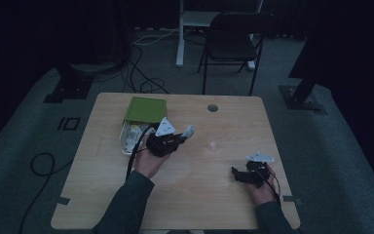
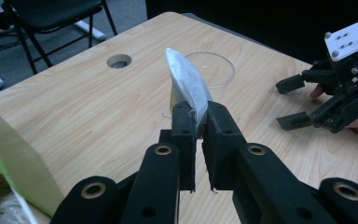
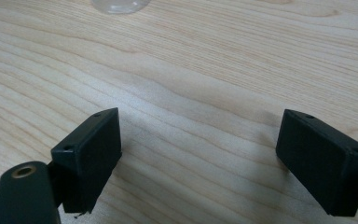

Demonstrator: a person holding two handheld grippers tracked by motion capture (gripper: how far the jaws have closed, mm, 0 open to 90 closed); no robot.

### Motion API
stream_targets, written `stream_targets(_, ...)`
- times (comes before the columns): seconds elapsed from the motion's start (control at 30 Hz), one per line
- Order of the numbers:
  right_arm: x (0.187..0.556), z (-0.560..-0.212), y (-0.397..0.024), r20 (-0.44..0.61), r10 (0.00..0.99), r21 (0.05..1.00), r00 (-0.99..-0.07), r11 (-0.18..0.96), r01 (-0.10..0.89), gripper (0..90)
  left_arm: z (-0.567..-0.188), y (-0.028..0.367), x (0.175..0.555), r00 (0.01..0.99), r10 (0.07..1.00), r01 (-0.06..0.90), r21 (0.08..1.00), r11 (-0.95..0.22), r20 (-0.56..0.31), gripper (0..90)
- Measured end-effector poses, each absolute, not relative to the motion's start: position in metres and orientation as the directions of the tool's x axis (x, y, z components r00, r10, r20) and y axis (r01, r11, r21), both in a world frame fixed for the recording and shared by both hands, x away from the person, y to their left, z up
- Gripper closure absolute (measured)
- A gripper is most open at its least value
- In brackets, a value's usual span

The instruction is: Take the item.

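The right gripper (image 1: 237, 173) is held low over the table (image 1: 199, 195) near its front right edge, its 2 jaws spread wide with nothing between them. Farther in, the left gripper (image 2: 199, 122) is clamped on a small silvery packet (image 2: 187, 83), lifted above the tabletop before a clear glass (image 2: 219, 70).

— Pale wood-grain bench (image 2: 74, 112), smooth, faintly satin. Clear glossy glass dish (image 2: 216, 70) at upper centre.
— Silvery, crinkled foil-like packet (image 2: 189, 86), slightly shiny. Matt black plastic fingers (image 2: 186, 135), brass-coloured rivets. Matt green cardboard box (image 1: 146, 109) at upper left.
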State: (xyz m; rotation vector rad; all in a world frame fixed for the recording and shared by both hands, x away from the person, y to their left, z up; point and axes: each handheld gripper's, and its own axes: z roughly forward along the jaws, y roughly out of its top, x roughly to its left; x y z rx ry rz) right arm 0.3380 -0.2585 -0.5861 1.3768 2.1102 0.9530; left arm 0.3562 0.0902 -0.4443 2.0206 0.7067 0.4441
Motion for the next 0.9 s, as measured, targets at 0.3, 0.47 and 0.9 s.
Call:
stream_targets(0.3, 0.338, -0.586, -0.258, 0.005, 0.914, 0.748, -0.405, 0.265, 0.608, 13.7, -0.438, 0.079, 0.364, 0.784, 0.620, 0.296, 0.859, -0.419, 0.032, 84.0)
stream_targets(0.47, 0.338, -0.586, -0.259, 0.005, 0.914, 0.748, -0.405, 0.265, 0.608, 13.7, -0.439, 0.071, 0.369, 0.787, 0.616, 0.296, 0.855, -0.426, 0.035, 84.0)
stream_targets(0.9, 0.338, -0.586, -0.258, 0.005, 0.915, 0.748, -0.404, 0.264, 0.608, 13.7, -0.442, 0.050, 0.381, 0.797, 0.602, 0.291, 0.853, -0.434, 0.035, 84.0)
